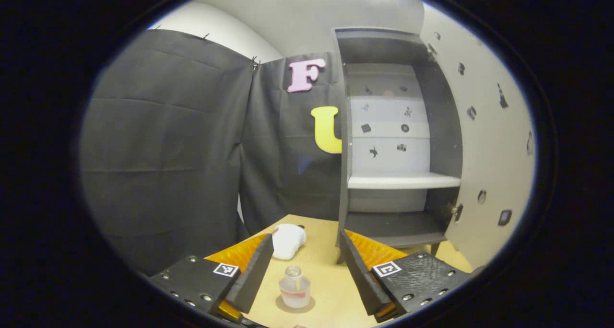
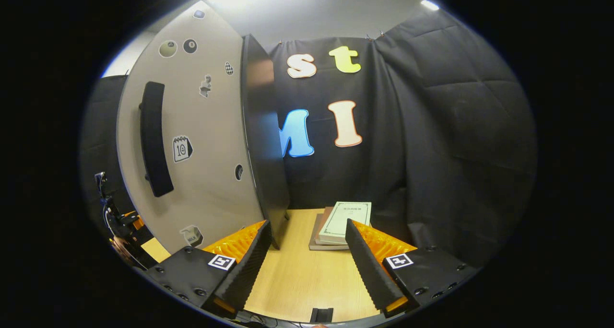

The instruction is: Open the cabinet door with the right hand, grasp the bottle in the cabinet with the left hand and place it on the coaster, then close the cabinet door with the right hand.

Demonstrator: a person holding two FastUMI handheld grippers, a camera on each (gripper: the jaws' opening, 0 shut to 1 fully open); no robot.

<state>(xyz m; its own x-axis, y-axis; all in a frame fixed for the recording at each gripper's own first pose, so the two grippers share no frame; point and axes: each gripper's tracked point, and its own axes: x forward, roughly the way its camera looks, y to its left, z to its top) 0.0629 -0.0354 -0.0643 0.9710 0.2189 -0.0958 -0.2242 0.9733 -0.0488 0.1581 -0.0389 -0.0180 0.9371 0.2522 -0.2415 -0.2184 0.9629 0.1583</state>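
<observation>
In the left gripper view a small clear bottle stands upright on a round coaster on the wooden table. My left gripper is open, its fingers wide on either side of the bottle and not touching it. Beyond stands the grey cabinet with its door swung open to the right and its shelves bare. In the right gripper view my right gripper is open with nothing between its fingers. The open door with its dark handle rises to that gripper's left.
A white crumpled cloth lies on the table behind the bottle, left of the cabinet. A stack of books rests on the table ahead of the right gripper. Black cloth walls close in the booth.
</observation>
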